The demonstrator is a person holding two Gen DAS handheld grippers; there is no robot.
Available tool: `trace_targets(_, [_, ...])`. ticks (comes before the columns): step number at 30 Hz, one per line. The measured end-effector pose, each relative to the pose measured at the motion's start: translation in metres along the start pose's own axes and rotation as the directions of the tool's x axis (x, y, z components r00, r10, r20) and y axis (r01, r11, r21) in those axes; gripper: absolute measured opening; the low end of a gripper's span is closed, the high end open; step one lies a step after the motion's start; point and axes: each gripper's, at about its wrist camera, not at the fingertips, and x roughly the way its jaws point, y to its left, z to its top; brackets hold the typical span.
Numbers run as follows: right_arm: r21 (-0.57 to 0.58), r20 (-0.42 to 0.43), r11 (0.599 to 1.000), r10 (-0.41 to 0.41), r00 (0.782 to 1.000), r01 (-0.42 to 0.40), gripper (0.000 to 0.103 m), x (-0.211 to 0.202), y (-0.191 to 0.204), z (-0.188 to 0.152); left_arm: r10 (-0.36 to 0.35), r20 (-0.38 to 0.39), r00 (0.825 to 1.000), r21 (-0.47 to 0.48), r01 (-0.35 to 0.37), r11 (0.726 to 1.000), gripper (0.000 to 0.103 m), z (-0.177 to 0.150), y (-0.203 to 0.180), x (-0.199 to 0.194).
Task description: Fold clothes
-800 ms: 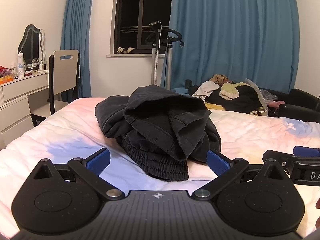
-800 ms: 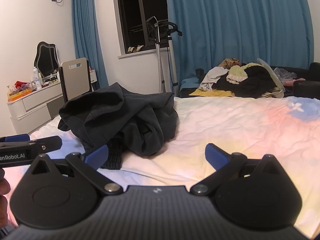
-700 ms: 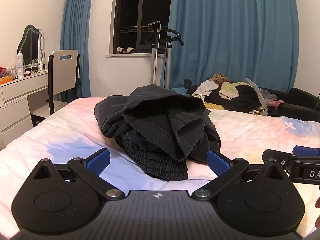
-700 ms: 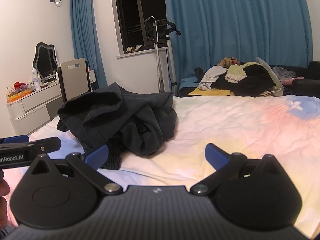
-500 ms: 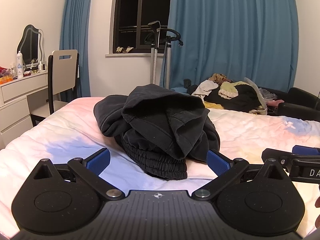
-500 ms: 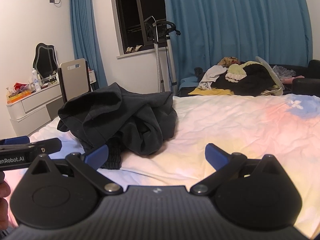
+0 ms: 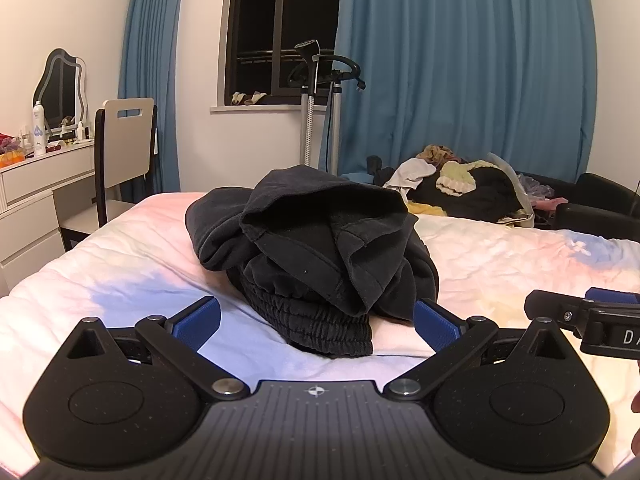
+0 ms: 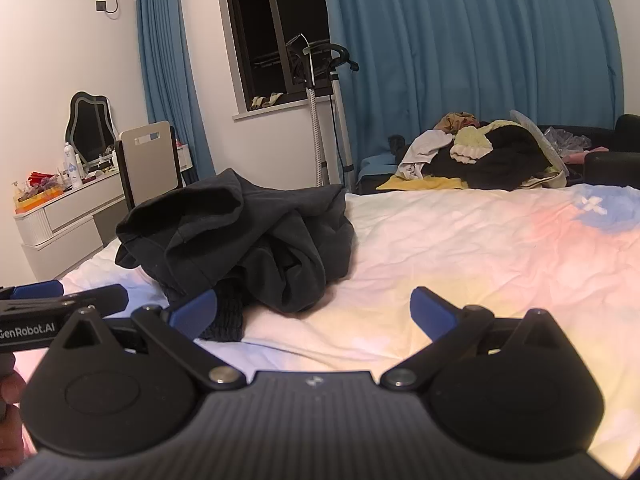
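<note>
We hold our left gripper (image 7: 316, 322), black with blue pads, with its jaws spread as wide as they go and nothing between the pads. Our right gripper (image 8: 314, 310), of the same make, is likewise spread wide and empty; its left pad sits in front of the garment's ribbed edge in the right wrist view, but we cannot tell that it touches.

No containers show near either gripper.

The crumpled black sweatshirt with a ribbed elastic hem (image 7: 316, 256) lies in a heap on the bed with a pastel pink, blue and yellow quilted cover (image 7: 500, 264). From the left gripper it sits straight ahead, just beyond the open pads, its ribbed hem nearest us and lying on the cover between the two pads' lines. From the right gripper the same heap (image 8: 240, 240) lies ahead and to the left, with bare cover in front of the right pad.

In the left wrist view the right gripper's finger pokes in from the right edge, beside the heap.

Farther out, beyond the bed's far edge, a mixed pile of dark, white and yellow clothes (image 7: 468, 184) lies well apart from the sweatshirt. Blue curtains (image 7: 460, 60) hang behind it, a garment steamer on a pole (image 7: 308, 100) stands by the dark window (image 7: 280, 28), and a beige chair (image 7: 124, 140) stands at a white dressing table (image 7: 36, 184) on the left.
</note>
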Motion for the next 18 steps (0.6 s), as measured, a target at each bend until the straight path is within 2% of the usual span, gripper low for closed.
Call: trace_targets(18, [0.000, 0.001, 1.000, -0.002, 1.000, 0.002, 0.103, -0.0001, 0.0017, 0.0013, 0.000, -0.001, 1.000, 0.004, 0.000, 1.000, 0.103, -0.0012, -0.0030, -0.0010])
